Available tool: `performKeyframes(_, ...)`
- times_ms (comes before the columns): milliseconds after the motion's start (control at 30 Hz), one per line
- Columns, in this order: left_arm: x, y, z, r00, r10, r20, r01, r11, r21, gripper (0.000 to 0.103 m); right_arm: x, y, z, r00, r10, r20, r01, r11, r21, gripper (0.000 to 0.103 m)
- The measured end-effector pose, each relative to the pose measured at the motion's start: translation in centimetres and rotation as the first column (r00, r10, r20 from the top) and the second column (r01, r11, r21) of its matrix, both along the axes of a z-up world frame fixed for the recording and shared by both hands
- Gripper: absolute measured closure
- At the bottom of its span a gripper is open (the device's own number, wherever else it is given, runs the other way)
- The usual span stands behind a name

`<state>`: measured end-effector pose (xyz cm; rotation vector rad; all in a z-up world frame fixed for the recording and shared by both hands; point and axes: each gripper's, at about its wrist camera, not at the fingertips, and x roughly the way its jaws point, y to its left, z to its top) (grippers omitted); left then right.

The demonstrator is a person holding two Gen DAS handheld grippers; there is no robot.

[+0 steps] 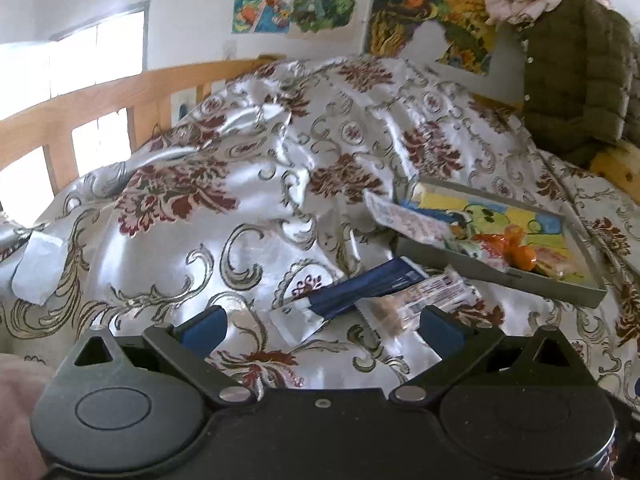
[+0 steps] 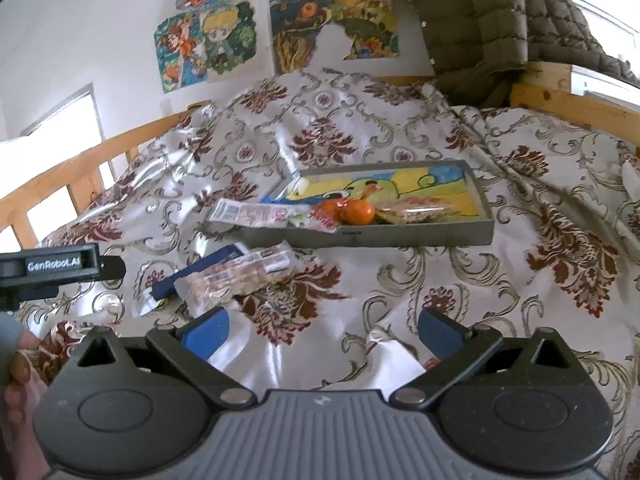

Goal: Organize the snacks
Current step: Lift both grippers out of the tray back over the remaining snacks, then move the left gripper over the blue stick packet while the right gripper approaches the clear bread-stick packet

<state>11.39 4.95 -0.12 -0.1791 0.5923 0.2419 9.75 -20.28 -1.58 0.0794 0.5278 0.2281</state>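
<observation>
Two tongs, left tongs (image 1: 322, 328) and right tongs (image 2: 322, 330), gape wide, empty, above satin floral bedspread (image 2: 400, 300); dark-blue snack packet (image 2: 200, 268) partly hidden under clear wrapped snack (image 2: 236, 280); grey rectangular tray (image 2: 400, 236) beyond.

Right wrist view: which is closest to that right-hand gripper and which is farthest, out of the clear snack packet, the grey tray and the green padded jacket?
From the right gripper, nearest first:
1. Clear snack packet, on the bedspread just ahead, to the left.
2. Grey tray, farther up the bed, centre.
3. Green padded jacket, hanging at the far end, upper right.
</observation>
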Motion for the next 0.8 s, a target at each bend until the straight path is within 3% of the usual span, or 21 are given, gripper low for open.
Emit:
performKeyframes(333, 3.7, 2.6, -0.4, 0.992, 0.003, -0.129, -0.012, 0.998, -0.069, 0.001, 1.3, 1.4, -0.6, 0.998, 0.050, -0.040, -0.051, 0.998, -0.031, 0.000)
performKeyframes(500, 6.6, 3.3, -0.3, 0.984, -0.057, -0.171, 0.057, 0.998, -0.006, 0.001, 2.2, 2.3, -0.9, 0.995, 0.083, -0.060, -0.086, 0.995, -0.048, 0.000)
performKeyframes(633, 9.1, 3.9, -0.9, 0.965, -0.071, -0.252, 0.081, 0.996, 0.028, 0.001, 3.2, 3.4, -1.1, 0.991, 0.107, -0.079, -0.113, 0.991, -0.078, 0.000)
performKeyframes(800, 10.7, 5.0, -2.2, 0.951, -0.059, -0.304, 0.069, 0.997, 0.024, 0.001, 4.2, 4.7, -1.3, 0.986, 0.135, -0.093, -0.144, 0.984, -0.102, 0.000)
